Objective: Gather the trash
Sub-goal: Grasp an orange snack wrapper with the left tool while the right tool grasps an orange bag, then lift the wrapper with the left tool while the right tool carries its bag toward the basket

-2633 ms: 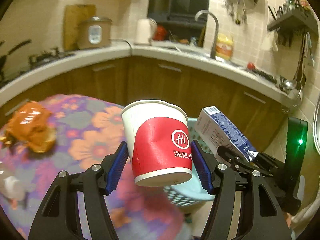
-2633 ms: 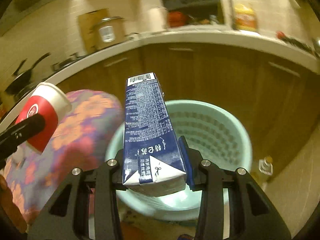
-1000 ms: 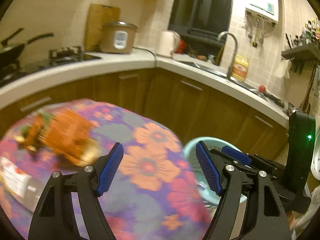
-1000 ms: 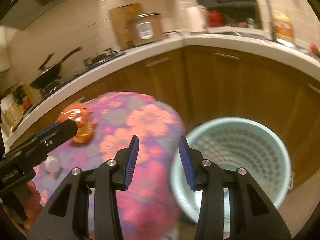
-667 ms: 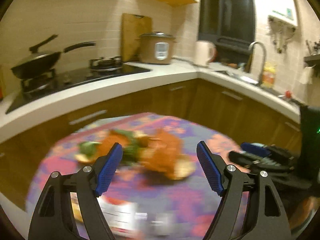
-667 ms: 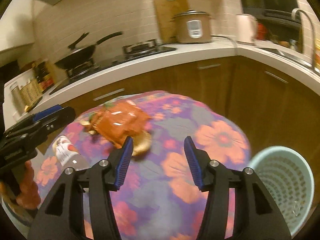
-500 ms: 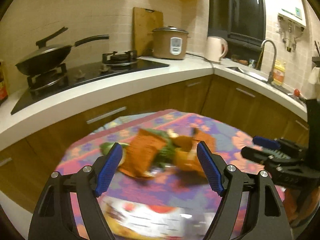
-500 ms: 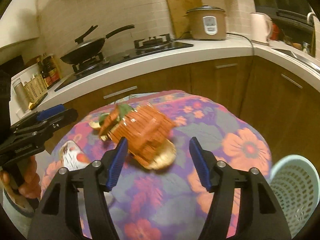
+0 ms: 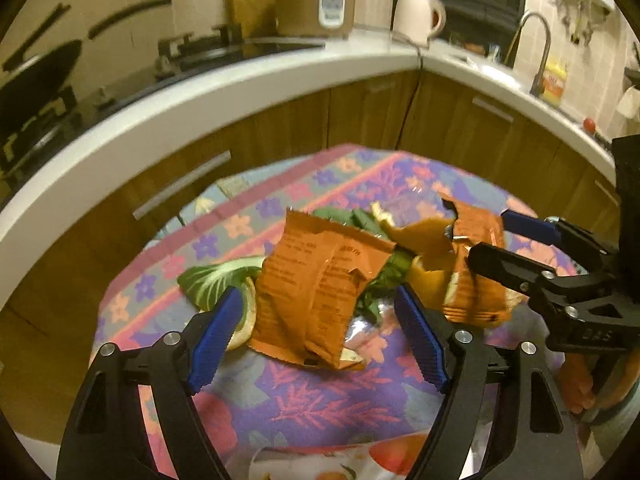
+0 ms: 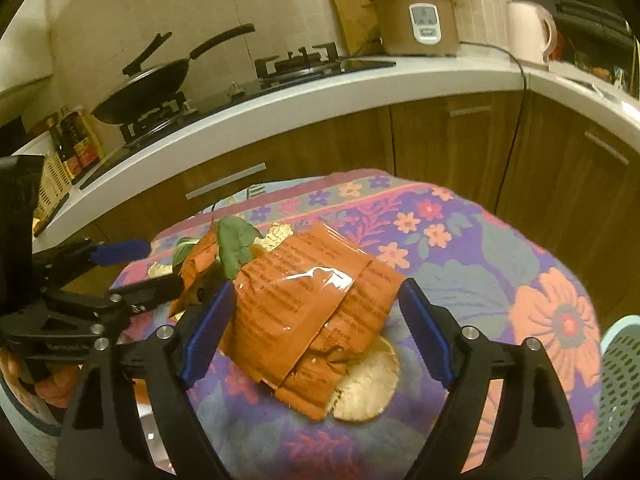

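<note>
A pile of trash lies on the flowered tablecloth (image 9: 328, 400): a torn orange snack bag (image 9: 316, 280), a second orange bag (image 9: 468, 276) (image 10: 312, 300), green leaves (image 9: 212, 280) (image 10: 236, 248) and a pale round scrap (image 10: 368, 384). My left gripper (image 9: 318, 320) (image 10: 140, 268) hovers open over the left bag, its pads clear of it. My right gripper (image 10: 316, 312) (image 9: 504, 240) hangs over the right bag. Its jaws are opening and press on nothing.
A light blue slotted bin (image 10: 620, 380) stands off the table's right edge. A white labelled package (image 9: 320, 460) lies at the table's near edge. Wooden cabinets and a white counter (image 10: 280, 100) curve behind, with a wok (image 10: 140, 92), rice cooker (image 10: 416, 20) and kettle (image 10: 528, 32).
The cup and the carton have left the grippers. Both grippers swung left from the bin to the trash pile on the table. The right jaws have spread wider.
</note>
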Demonstrator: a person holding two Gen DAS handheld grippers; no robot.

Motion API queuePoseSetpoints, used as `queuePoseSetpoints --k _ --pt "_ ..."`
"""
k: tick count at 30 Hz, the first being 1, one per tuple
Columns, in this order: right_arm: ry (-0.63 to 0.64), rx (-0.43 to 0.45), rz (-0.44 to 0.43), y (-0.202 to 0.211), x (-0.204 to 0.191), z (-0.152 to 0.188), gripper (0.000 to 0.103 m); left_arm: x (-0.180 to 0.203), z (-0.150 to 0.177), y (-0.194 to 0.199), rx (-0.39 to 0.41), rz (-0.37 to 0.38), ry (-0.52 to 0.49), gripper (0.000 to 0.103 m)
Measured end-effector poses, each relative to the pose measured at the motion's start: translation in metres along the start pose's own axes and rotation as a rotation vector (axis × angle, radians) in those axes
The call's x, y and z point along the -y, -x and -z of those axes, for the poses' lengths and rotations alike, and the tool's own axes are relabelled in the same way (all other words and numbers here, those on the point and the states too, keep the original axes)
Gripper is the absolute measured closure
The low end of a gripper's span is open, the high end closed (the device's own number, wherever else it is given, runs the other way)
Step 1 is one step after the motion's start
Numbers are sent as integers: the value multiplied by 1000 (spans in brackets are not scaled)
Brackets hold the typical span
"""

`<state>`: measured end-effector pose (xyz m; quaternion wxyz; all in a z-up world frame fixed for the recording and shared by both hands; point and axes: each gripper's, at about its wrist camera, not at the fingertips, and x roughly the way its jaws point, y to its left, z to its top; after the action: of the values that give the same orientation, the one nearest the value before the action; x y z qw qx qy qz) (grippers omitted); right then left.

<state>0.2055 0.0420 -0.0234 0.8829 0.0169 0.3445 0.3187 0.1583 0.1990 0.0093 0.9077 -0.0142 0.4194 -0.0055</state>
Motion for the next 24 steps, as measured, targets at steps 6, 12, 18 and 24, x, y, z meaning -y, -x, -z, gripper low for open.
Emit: queuePoseSetpoints --k 6,12,18,24 --pt "-17 -39 -13 -15 1 3 14 -4 -1 -17 -56 13 20 50" --pt "-6 -58 -20 -20 -3 10 22 -5 1 -19 -64 5 38 68" --pt "3 -47 -16 1 0 19 22 2 4 -9 -27 -15 26 75" --pt "-1 -43 -49 24 7 32 22 4 6 3 13 -8 52 88"
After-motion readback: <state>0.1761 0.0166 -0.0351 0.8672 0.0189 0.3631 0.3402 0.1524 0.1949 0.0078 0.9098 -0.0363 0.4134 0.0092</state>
